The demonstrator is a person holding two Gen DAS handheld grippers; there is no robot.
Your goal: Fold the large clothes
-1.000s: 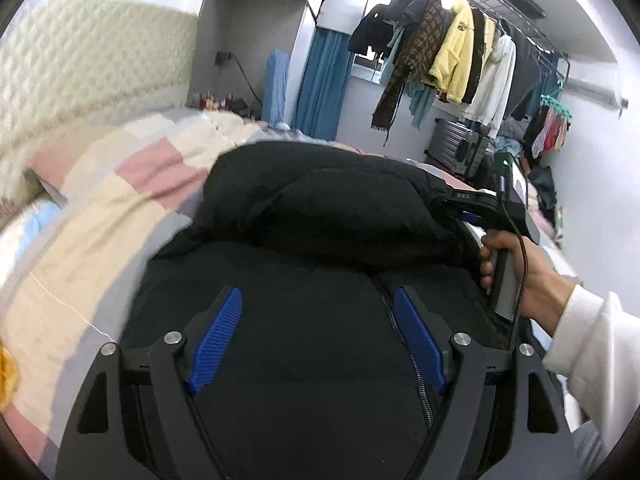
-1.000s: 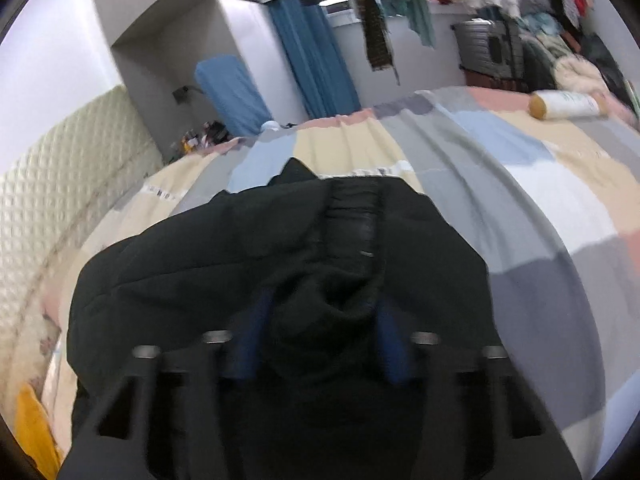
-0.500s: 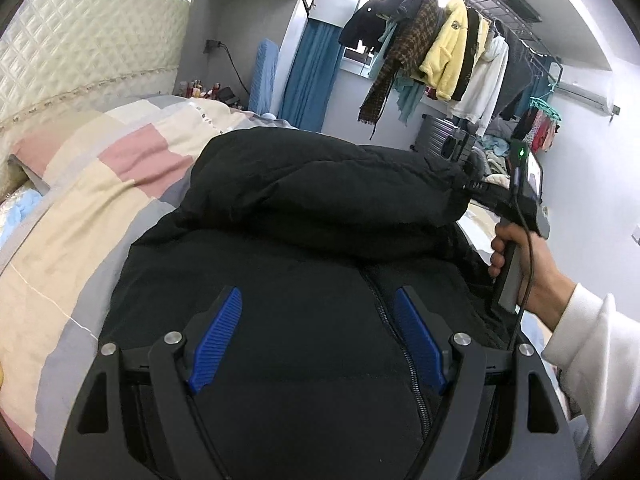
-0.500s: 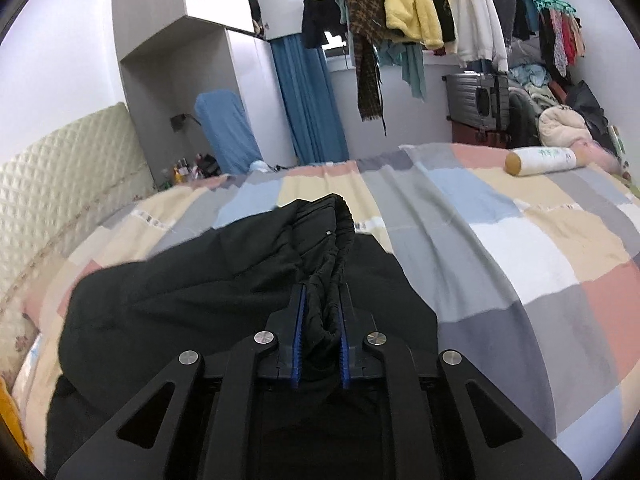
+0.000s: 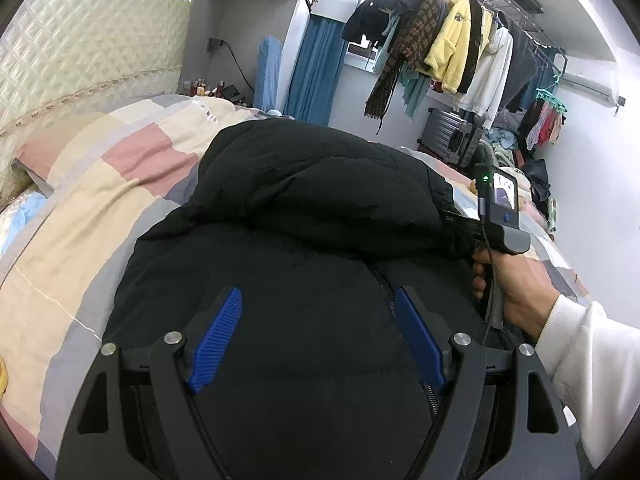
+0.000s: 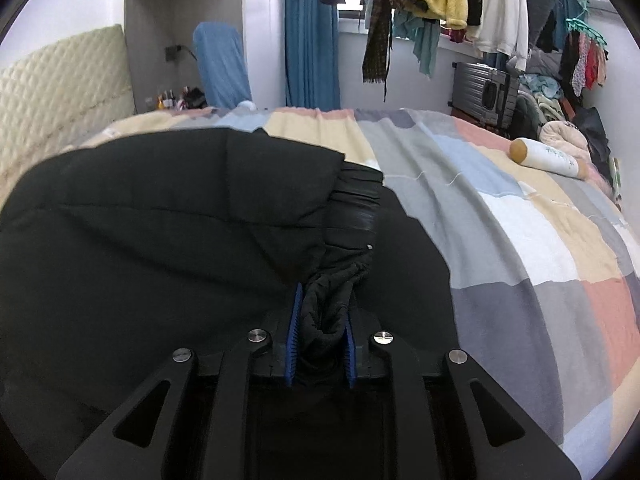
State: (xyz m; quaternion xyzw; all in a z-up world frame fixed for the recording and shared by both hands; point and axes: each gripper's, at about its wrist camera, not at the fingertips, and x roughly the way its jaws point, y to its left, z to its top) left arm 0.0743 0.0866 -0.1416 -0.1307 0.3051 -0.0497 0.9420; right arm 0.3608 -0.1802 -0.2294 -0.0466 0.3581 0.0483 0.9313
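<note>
A large black puffer jacket (image 5: 304, 264) lies on the patchwork bedspread (image 5: 92, 208), zipper side up. My left gripper (image 5: 320, 320) is open and hovers just above the jacket's body, holding nothing. My right gripper (image 6: 320, 320) is shut on the jacket's black sleeve cuff (image 6: 352, 216) and holds the sleeve (image 6: 168, 208) lifted over the jacket's body. In the left wrist view the right gripper's body (image 5: 496, 216) and the hand holding it show at the right edge of the jacket.
A quilted headboard (image 5: 80, 60) stands at the left. A rack of hanging clothes (image 5: 452, 52) and a grey suitcase (image 5: 452, 136) stand beyond the bed. A white cylindrical bolster (image 6: 548, 158) lies on the bedspread's far right.
My right gripper closed on the sleeve cuff and raised the sleeve over the jacket's body. My left gripper stayed open above the jacket.
</note>
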